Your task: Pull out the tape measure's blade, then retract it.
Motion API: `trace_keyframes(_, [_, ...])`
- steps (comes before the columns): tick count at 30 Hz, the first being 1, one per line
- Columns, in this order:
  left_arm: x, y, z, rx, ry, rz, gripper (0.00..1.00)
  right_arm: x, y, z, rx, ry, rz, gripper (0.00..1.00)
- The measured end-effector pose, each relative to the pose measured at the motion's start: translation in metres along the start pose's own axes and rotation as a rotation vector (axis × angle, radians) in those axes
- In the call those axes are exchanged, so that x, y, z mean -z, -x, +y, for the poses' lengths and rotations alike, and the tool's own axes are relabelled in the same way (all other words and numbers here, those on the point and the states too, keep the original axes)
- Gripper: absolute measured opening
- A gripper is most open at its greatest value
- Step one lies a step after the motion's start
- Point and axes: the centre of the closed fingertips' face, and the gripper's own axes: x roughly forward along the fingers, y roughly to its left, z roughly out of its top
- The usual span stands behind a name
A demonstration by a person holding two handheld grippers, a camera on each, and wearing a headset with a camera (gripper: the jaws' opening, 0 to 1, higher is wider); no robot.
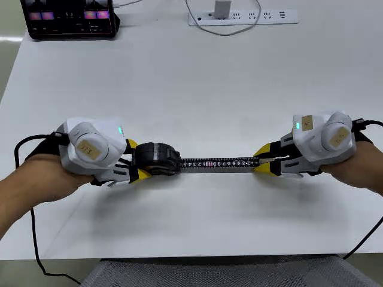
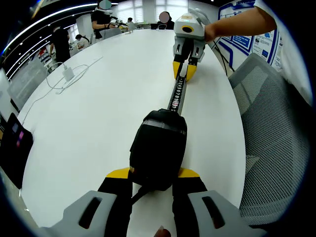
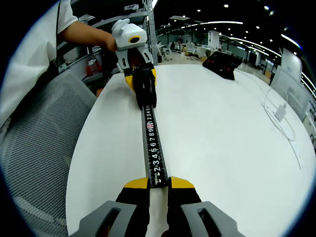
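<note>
A black tape measure case (image 1: 157, 159) sits low over the white table, clamped between the yellow-tipped jaws of my left gripper (image 1: 135, 160). In the left gripper view the case (image 2: 159, 148) fills the space between the jaws of that gripper (image 2: 154, 174). Its blade (image 1: 218, 162) runs out to the right, numbers facing up. My right gripper (image 1: 264, 159) is shut on the blade's end hook. The right gripper view has the blade (image 3: 152, 148) stretching from that gripper (image 3: 158, 183) to the case (image 3: 145, 85), and the left gripper view has it (image 2: 177, 94) reaching the right gripper (image 2: 185, 70).
A tablet with a lit screen (image 1: 69, 17) stands at the table's far left. A white power strip (image 1: 244, 16) with a charger and cable lies at the far edge. A grey mesh chair (image 1: 215, 274) is in front of the near table edge. People stand in the room beyond.
</note>
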Motion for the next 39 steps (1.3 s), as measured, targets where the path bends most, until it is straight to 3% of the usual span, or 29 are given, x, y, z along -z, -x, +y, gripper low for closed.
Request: trace_keyframes(39, [0.001,-0.001,0.000,-0.001,-0.001,-0.001,0.26,0.030,0.027,-0.005,0.018,-0.012,0.075,0.09])
